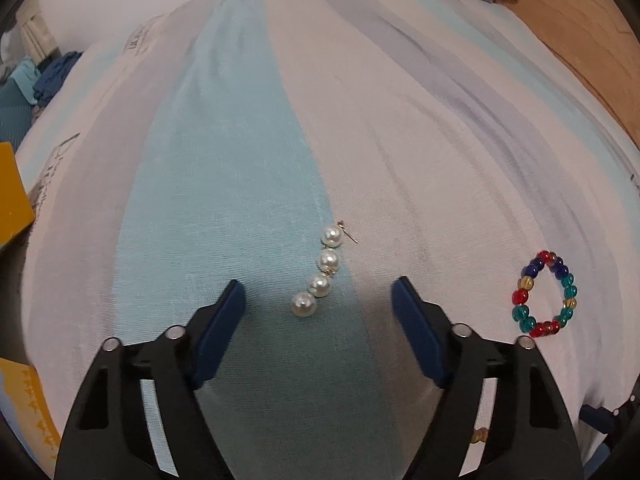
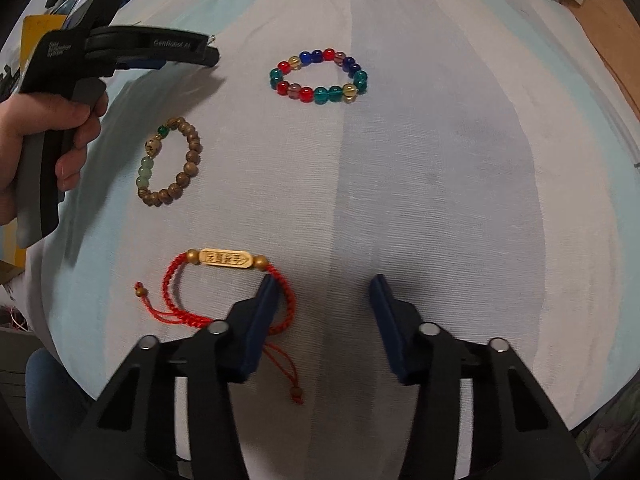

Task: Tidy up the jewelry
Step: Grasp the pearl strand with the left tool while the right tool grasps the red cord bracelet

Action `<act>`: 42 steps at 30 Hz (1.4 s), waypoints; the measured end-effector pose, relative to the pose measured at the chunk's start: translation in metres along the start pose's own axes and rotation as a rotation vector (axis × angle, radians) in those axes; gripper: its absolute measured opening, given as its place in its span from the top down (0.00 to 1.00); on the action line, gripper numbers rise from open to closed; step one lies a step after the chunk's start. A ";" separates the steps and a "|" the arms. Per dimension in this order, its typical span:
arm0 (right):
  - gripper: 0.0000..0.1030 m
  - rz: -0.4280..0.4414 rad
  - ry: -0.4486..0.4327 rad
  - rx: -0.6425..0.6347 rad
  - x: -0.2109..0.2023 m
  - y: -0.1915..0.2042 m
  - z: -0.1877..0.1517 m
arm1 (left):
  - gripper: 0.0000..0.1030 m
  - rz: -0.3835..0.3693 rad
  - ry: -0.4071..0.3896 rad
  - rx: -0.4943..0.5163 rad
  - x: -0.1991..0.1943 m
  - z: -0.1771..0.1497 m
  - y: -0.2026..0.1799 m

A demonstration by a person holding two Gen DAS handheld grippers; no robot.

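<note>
- The pearl earring (image 1: 319, 271), four white pearls in a row, lies on the striped cloth (image 1: 248, 128) in the left wrist view; its long axis runs from lower left to upper right, with the thin metal hook at the far end, pointing away from the gripper.
- The left gripper (image 1: 318, 294) hangs over it with jaws apart and nothing clasped; the nearest pearl sits between the two blue pads (image 1: 220, 328), touching neither.
- The multicoloured bead bracelet (image 1: 545, 294) lies flat as a ring to the right of the earring, well apart from it and just beyond the gripper's right finger.
- In the right wrist view the right gripper (image 2: 322, 292) is also unclenched; bare cloth shows between its pads.
- The red braided bracelet (image 2: 228, 288) lies at the near left, its gold plate running left to right; the gripper's left pad (image 2: 260, 328) overlaps the loop's right side, and whether it touches the cord cannot be told. Its loose tails trail left and down toward the cloth's near edge.
- The brown and green bead bracelet (image 2: 170, 162) is an oval with its long axis leaning from lower left to upper right, near the person's hand (image 2: 48, 148) that grips the left tool.
- The right half of the cloth is open; a wooden surface (image 1: 580, 40) borders its far right edge.
</note>
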State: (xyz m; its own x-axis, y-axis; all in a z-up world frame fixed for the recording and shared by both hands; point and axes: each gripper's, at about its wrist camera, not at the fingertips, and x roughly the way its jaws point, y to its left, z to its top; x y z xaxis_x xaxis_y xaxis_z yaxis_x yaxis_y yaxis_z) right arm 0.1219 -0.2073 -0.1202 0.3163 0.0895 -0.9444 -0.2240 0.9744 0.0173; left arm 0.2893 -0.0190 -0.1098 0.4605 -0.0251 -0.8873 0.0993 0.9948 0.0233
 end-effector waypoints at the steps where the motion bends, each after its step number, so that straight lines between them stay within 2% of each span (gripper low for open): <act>1: 0.62 0.002 0.000 0.001 -0.001 -0.001 -0.001 | 0.35 0.000 -0.001 0.000 0.000 0.000 0.000; 3: 0.71 0.003 0.000 0.002 -0.003 -0.005 -0.003 | 0.42 0.003 0.001 -0.010 0.000 0.000 0.002; 7: 0.80 0.015 0.004 0.005 0.005 -0.012 0.006 | 0.51 0.006 -0.003 -0.006 -0.005 -0.006 -0.004; 13: 0.92 0.032 0.007 0.012 0.000 -0.022 0.013 | 0.76 0.007 0.011 -0.004 -0.007 -0.006 -0.001; 15: 0.94 0.039 0.006 0.017 -0.002 -0.025 0.014 | 0.89 0.010 0.020 0.001 -0.008 -0.005 -0.001; 27: 0.95 0.068 -0.021 0.051 -0.017 -0.033 0.019 | 0.90 0.002 0.027 -0.004 -0.027 -0.002 -0.002; 42: 0.96 0.057 -0.073 0.060 -0.043 -0.036 0.022 | 0.90 0.004 0.006 0.000 -0.059 0.002 -0.004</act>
State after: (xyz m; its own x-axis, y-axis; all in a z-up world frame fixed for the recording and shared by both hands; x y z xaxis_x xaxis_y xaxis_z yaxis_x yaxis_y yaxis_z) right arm 0.1366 -0.2421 -0.0732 0.3712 0.1573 -0.9151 -0.1882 0.9778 0.0918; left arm 0.2631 -0.0214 -0.0569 0.4559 -0.0208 -0.8898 0.0971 0.9949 0.0265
